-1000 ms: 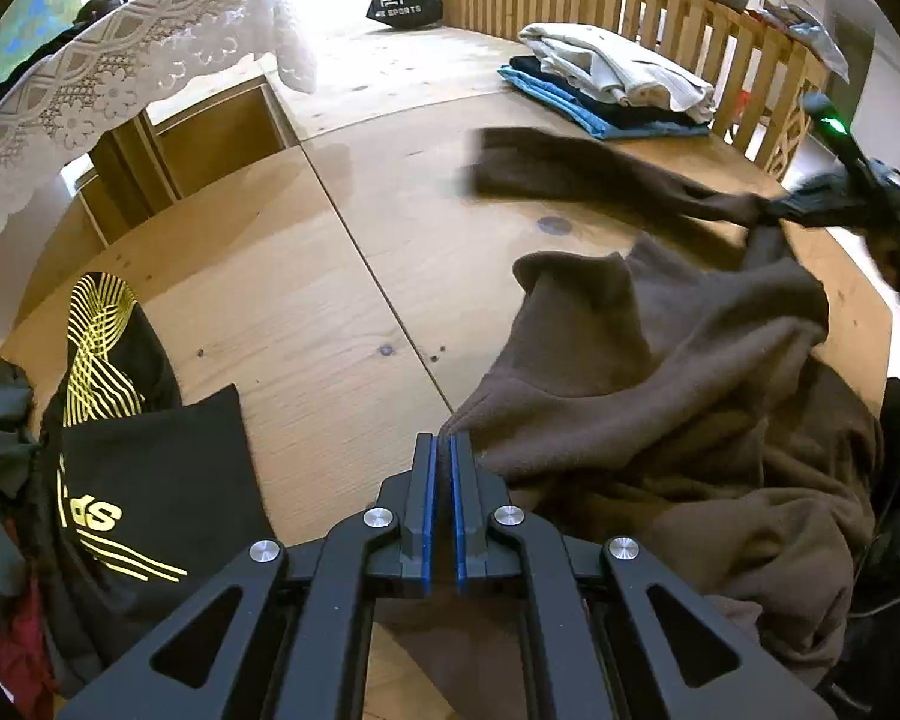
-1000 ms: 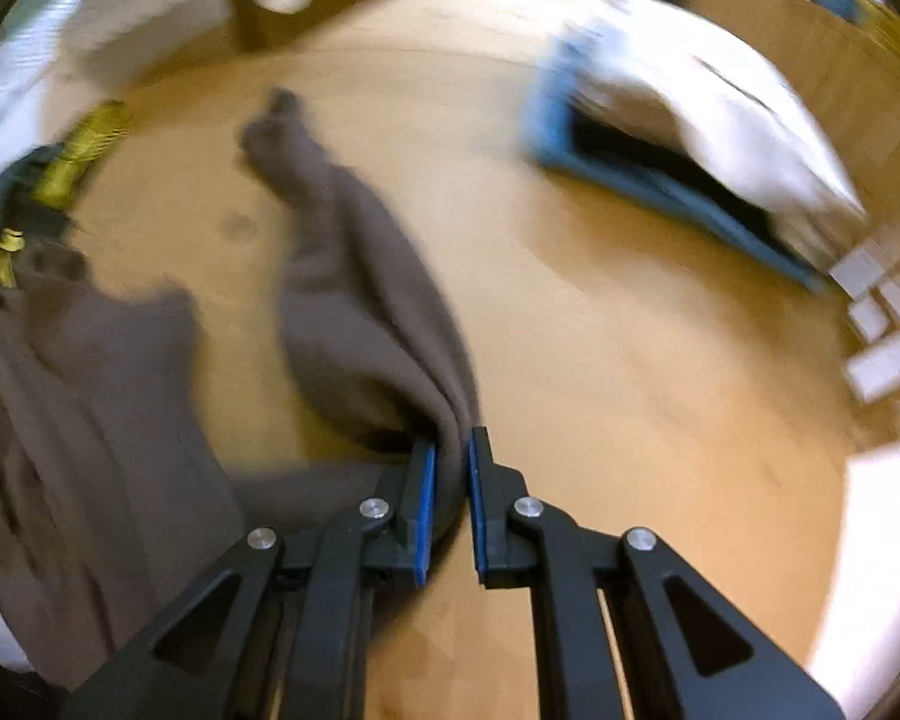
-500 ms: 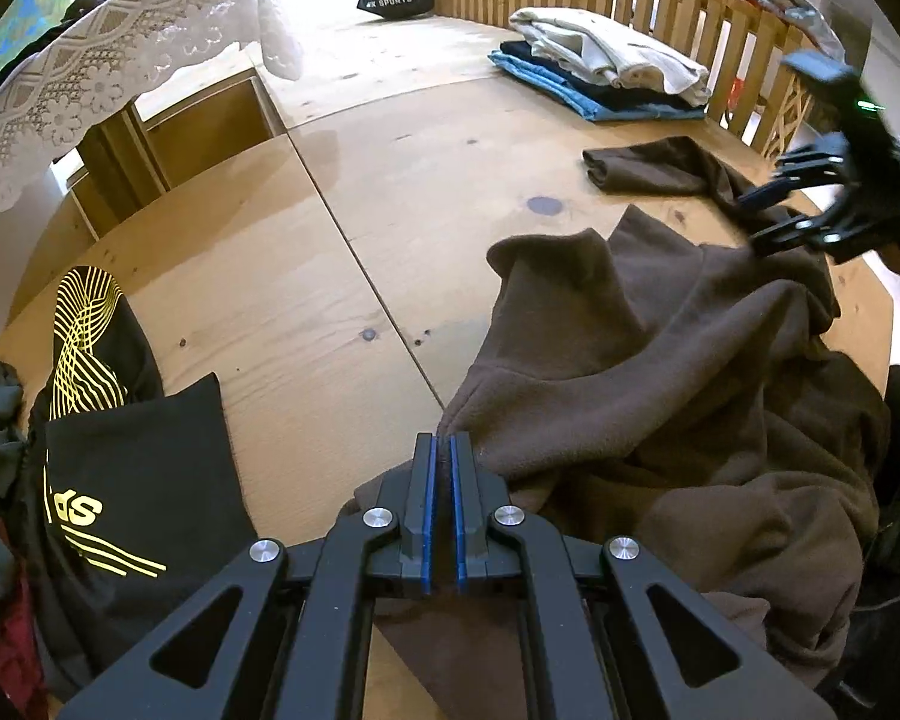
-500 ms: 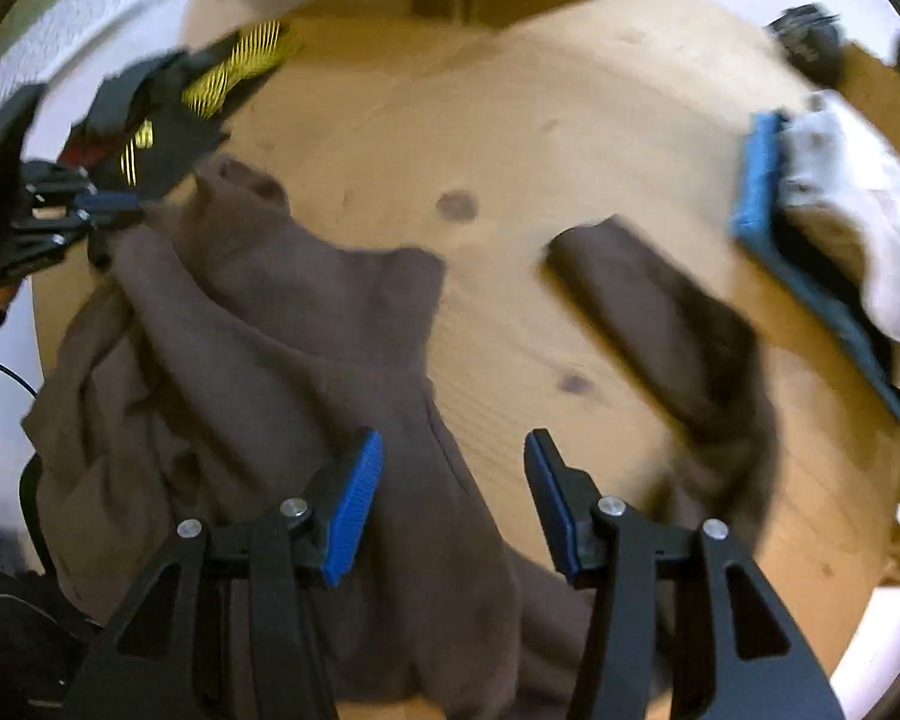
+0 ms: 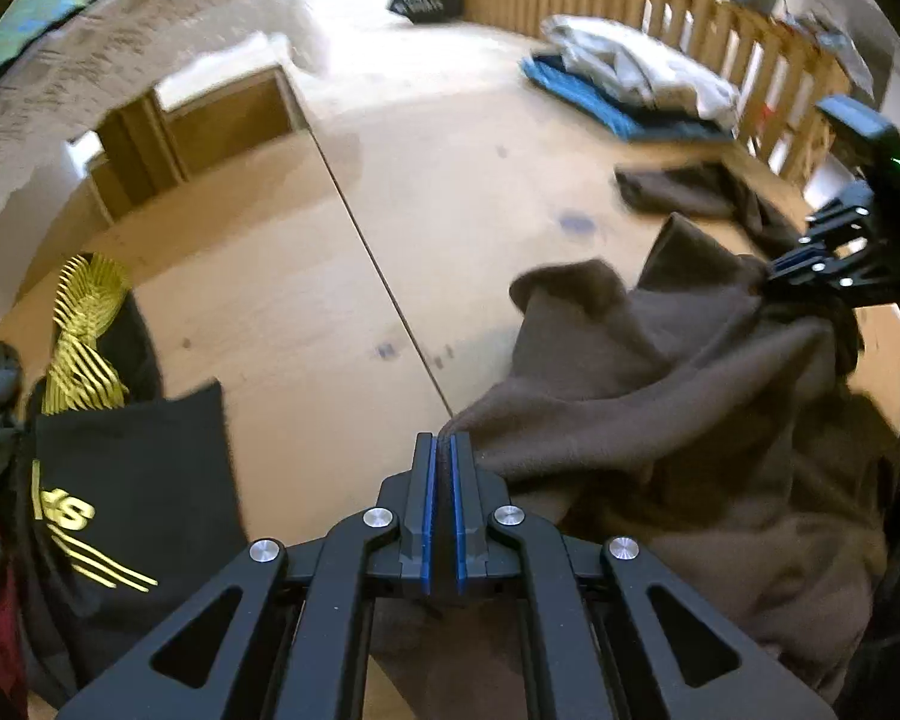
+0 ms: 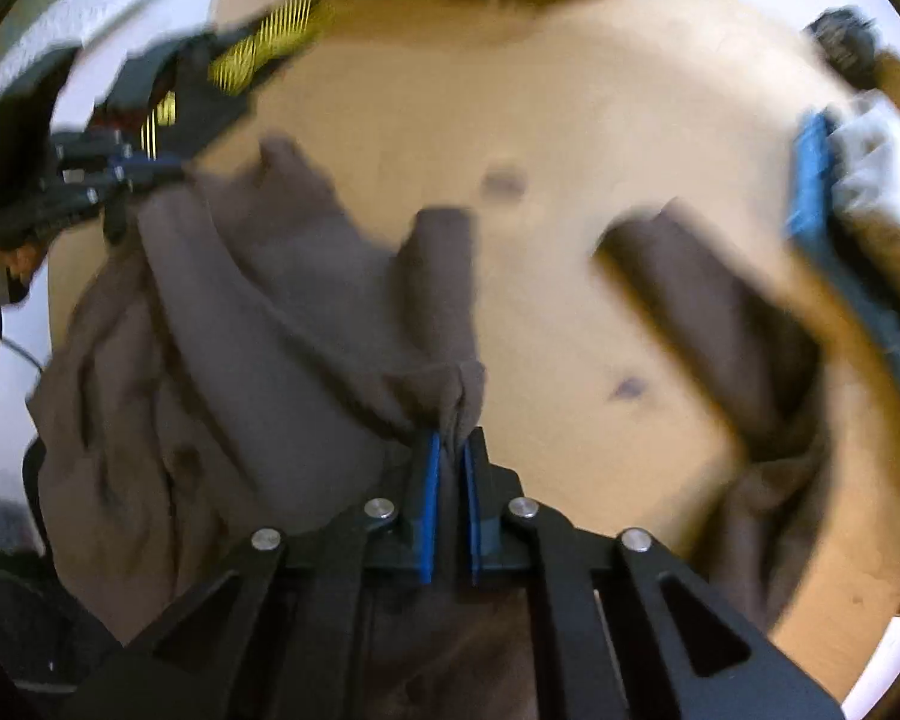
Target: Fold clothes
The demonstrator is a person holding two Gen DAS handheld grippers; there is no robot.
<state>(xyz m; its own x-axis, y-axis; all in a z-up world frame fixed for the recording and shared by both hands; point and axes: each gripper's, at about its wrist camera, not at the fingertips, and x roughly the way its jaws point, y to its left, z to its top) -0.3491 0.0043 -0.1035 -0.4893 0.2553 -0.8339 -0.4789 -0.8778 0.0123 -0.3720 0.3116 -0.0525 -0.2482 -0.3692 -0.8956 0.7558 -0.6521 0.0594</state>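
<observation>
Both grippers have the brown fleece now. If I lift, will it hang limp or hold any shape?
Likely limp: the brown fleece sags in soft folds between the left gripper and right gripper. It looks thick, so probably bulky. The loose sleeve would likely trail on the table.

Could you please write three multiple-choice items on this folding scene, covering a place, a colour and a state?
1. Where does the folded pile lie?
A. by the wooden fence
B. on the black garment
C. under the fleece

2. What colour is the fleece being handled?
A. blue
B. brown
C. white

3. How is the right gripper?
A. wide open
B. shut on nothing
C. shut on the fleece

Key: 1 A, it lies beside the slats; 2 B, brown in both views; 3 C, cloth is pinched between its pads.
</observation>
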